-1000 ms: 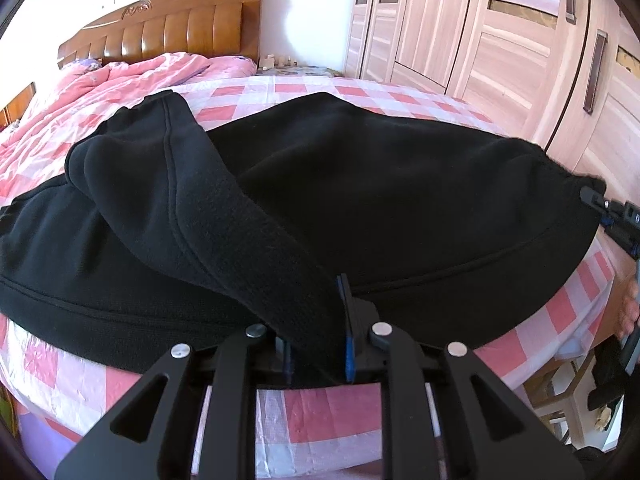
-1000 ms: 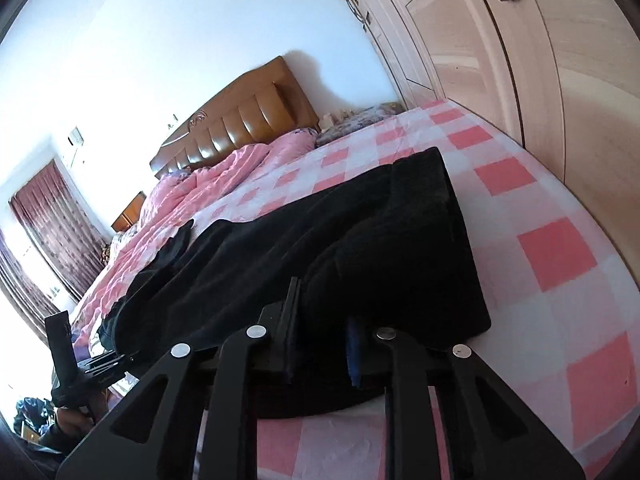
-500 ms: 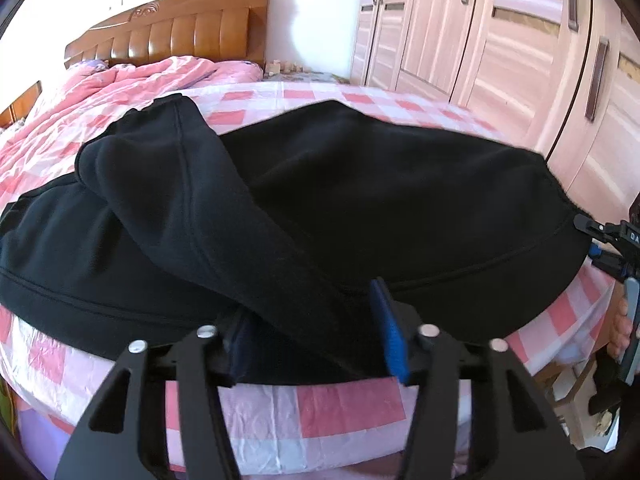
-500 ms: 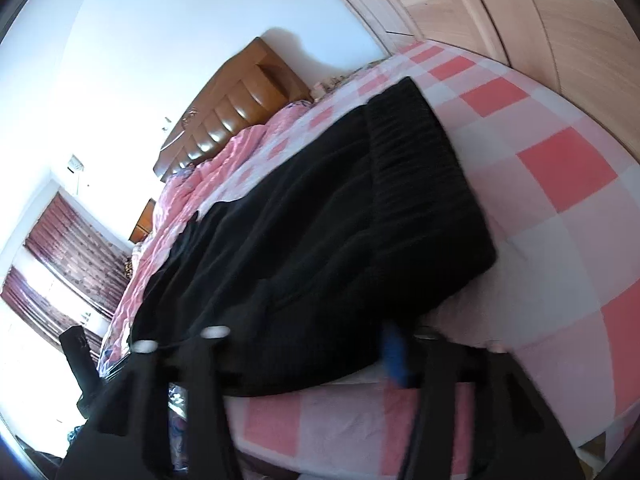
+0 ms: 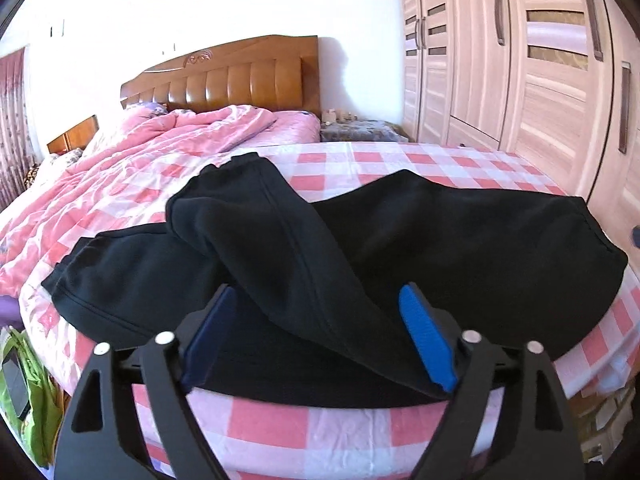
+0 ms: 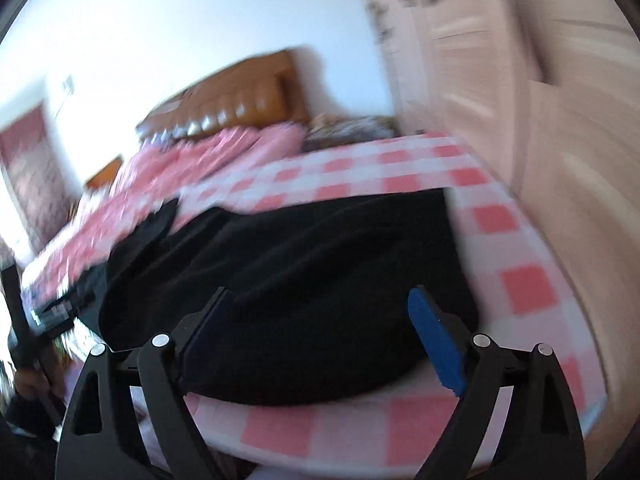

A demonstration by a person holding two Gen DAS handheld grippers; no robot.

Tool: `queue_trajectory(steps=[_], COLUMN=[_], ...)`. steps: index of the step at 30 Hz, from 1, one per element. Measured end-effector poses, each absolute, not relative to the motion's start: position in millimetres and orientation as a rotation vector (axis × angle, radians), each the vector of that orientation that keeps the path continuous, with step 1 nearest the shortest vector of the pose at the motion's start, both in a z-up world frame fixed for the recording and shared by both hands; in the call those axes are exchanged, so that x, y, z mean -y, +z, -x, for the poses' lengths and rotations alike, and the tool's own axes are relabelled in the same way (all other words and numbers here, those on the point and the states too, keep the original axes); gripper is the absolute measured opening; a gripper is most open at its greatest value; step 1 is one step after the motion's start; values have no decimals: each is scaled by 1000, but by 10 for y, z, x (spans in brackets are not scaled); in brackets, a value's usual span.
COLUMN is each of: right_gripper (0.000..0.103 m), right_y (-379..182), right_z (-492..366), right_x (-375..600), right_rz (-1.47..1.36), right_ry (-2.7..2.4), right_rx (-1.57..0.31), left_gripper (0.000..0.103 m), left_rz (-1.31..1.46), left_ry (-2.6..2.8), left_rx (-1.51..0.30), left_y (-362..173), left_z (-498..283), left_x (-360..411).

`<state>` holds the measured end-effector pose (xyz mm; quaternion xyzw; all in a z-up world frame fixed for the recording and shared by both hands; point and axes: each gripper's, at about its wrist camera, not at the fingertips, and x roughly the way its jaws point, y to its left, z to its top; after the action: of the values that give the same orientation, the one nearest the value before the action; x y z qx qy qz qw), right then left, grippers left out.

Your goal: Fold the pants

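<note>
The black pants [image 5: 460, 240] lie across the near edge of the bed [image 5: 400, 160], on its pink-and-white checked sheet, thick and soft-looking, with one leg [image 5: 280, 248] folded diagonally back over the rest. The left gripper [image 5: 316, 336] is spread wide, its blue pads [image 5: 424, 340] either side of that folded leg's near end, gripping nothing. In the blurred right view, the right gripper [image 6: 320, 344] also stands wide, the pants' [image 6: 304, 264] near edge between its fingers, not pinched.
</note>
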<state>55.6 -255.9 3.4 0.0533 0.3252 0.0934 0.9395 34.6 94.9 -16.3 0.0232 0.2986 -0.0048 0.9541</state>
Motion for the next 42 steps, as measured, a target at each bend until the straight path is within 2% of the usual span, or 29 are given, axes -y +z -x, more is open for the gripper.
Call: queue_trajectory(steps=[6, 7, 12, 15, 17, 20, 21, 22, 23, 24, 26, 27, 28, 30, 31, 32, 35, 39, 42], right_gripper=[87, 87, 87, 87, 87, 87, 87, 87, 87, 87, 87, 87, 87, 87, 87, 87, 87, 87, 87], right_y=[-492, -519, -434, -230, -161, -145, -145, -158, -163, -174, -201, -225, -247, -272, -271, -264, -217, -219, -290], right_z=[-935, -904, -928, -940, -1005, -1093, -1105, -1114, -1118, -1120, -1134, -1139, -1153, -1154, -1148, -1144, -1095, -1076, -1094], right_x=[2223, 2221, 2289, 2164, 2034, 1753, 1694, 1646, 1625, 1619, 1621, 1638, 1653, 1730, 1757, 1779, 1825, 1848, 1832], right_rz=[85, 105, 87, 65, 74, 130, 134, 135, 135, 132, 119, 110, 102, 74, 62, 52, 43, 36, 16], right_ry=[149, 156, 160, 191, 213, 238, 253, 269, 276, 283, 289, 285, 279, 268, 265, 263, 262, 263, 274], right_rx=[-837, -822, -852, -791, -766, -751, -752, -755, -758, -759, -767, -774, -780, -791, -791, -788, -770, -764, -782], left_gripper=[93, 93, 94, 98, 100, 100, 98, 88, 83, 79, 78, 71, 54, 44, 21, 11, 10, 10, 9], left_rz=[-29, -24, 22, 52, 39, 22, 9, -2, -6, -10, -9, -12, -39, -93, -113, -118, -81, 65, 168], left_ry=[48, 61, 61, 5, -22, -35, -29, -7, 12, 40, 42, 34, 37, 40, 40, 40, 33, 72, 135], left_rx=[-665, -676, -713, -704, -704, -805, -853, -892, -923, -978, -1036, -1050, -1063, -1053, -1037, -1021, -891, -710, -694], left_y=[-247, -275, -266, -104, 7, 35, -9, -69, -127, -229, -381, -450, -524, -587, -571, -538, -276, 52, -37], left_z=[-418, -443, -674, -976, -1292, -1974, -2196, -2391, -2513, -2692, -2845, -2887, -2924, -2915, -2882, -2861, -2628, -1895, -1354], left_x=[-1204, -1270, -1501, -1497, -1419, -1281, -1244, -1228, -1219, -1232, -1260, -1275, -1277, -1278, -1292, -1311, -1501, -2104, -2597])
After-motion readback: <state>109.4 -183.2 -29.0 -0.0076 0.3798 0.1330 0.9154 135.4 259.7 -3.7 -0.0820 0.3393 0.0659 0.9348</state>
